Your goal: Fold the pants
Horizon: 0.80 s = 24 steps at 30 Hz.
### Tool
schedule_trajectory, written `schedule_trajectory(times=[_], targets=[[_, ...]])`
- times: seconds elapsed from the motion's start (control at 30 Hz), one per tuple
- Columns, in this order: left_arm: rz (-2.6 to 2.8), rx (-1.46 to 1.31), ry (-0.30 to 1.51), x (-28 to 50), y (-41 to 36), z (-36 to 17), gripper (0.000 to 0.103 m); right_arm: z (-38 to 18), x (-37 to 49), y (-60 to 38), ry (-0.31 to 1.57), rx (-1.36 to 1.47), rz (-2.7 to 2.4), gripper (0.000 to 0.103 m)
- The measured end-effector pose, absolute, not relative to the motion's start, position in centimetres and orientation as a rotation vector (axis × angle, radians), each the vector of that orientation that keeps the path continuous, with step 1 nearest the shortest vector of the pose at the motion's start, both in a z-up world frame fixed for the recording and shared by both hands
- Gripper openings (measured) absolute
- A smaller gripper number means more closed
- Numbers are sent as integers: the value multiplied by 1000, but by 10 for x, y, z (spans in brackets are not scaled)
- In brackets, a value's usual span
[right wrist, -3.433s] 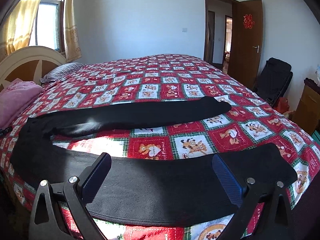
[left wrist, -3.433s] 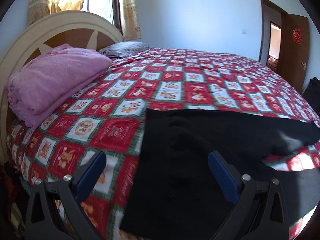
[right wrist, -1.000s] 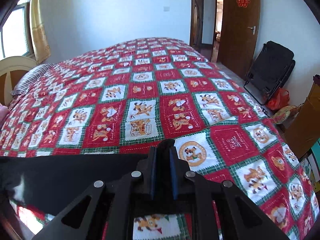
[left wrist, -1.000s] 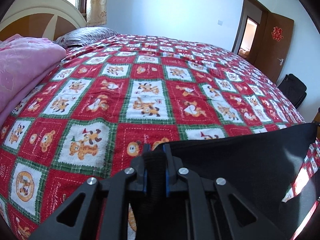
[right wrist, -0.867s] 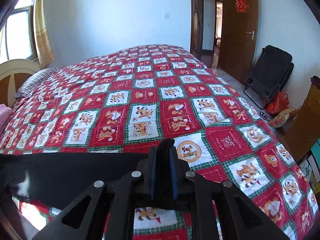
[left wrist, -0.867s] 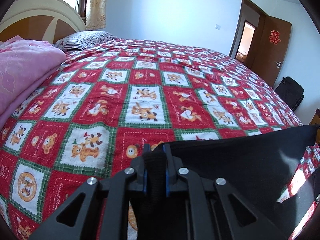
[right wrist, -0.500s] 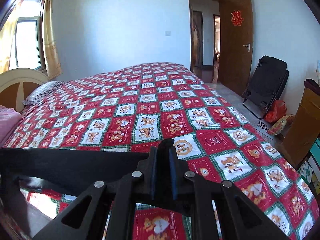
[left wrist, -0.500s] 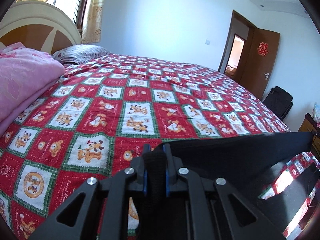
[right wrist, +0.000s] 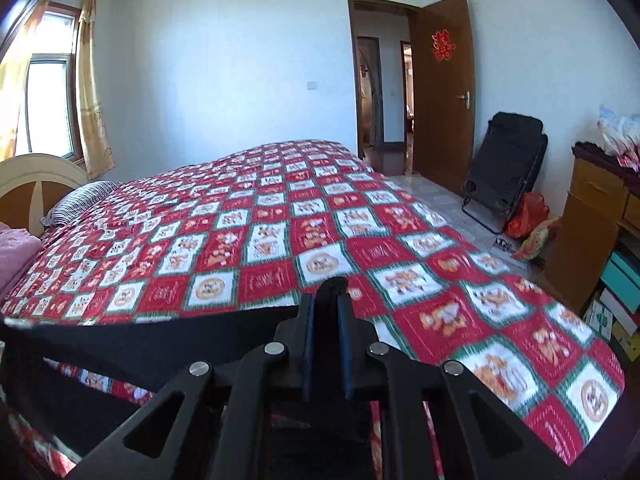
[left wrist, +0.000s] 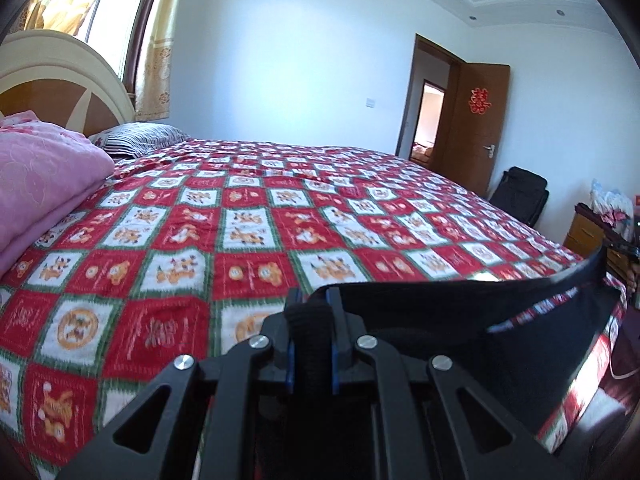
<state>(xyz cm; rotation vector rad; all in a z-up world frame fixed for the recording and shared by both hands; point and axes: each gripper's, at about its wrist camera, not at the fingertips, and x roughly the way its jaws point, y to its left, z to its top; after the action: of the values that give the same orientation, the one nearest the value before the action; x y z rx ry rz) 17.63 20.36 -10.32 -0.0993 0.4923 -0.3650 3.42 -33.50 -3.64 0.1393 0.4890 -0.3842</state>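
My left gripper point(left wrist: 310, 312) is clenched on a bunched end of the black pants point(left wrist: 440, 312), and my right gripper point(right wrist: 326, 308) is clamped on the other end the same way, cloth squeezed between each pair of blue pads. The pants hang between my two tools as one dark band lifted off the bed point(left wrist: 240, 216), stretched across its near edge, with a lower layer sagging underneath toward the quilt.

To do this fold well, I judge I should keep both ends level and the top edge taut, carry them over together so the upper layer lands square on the lower one, and only let go once the edges line up. If one side leads, the cloth will probably twist; if I slacken, the middle may bunch.

Counting what I see: one pair of pants, two grippers, one bed with one checked quilt, one pink blanket point(left wrist: 36, 184) folded by the headboard, one striped pillow point(left wrist: 140, 140), one open door point(right wrist: 442, 92), and one black folding chair point(right wrist: 506, 160) against the wall.
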Motion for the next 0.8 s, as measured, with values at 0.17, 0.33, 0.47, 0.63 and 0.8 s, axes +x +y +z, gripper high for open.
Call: schedule_trajectory(times=[0.17, 0.33, 0.47, 0.63, 0.8], targets=[[-372, -65, 528, 140, 201, -132, 14, -64, 9, -339, 546, 153, -390, 11], [-345, -19, 555, 121, 201, -156, 20, -84, -12, -335, 595, 138, -392, 11], [-313, 10, 528, 114, 204, -160, 34, -92, -21, -327, 655, 65, -379, 11], [-271, 48, 523, 106, 211, -159, 57, -89, -35, -321, 674, 33, -382, 41], [-234, 91, 538, 92, 226, -164, 70, -68, -55, -309, 599, 73, -390, 58]])
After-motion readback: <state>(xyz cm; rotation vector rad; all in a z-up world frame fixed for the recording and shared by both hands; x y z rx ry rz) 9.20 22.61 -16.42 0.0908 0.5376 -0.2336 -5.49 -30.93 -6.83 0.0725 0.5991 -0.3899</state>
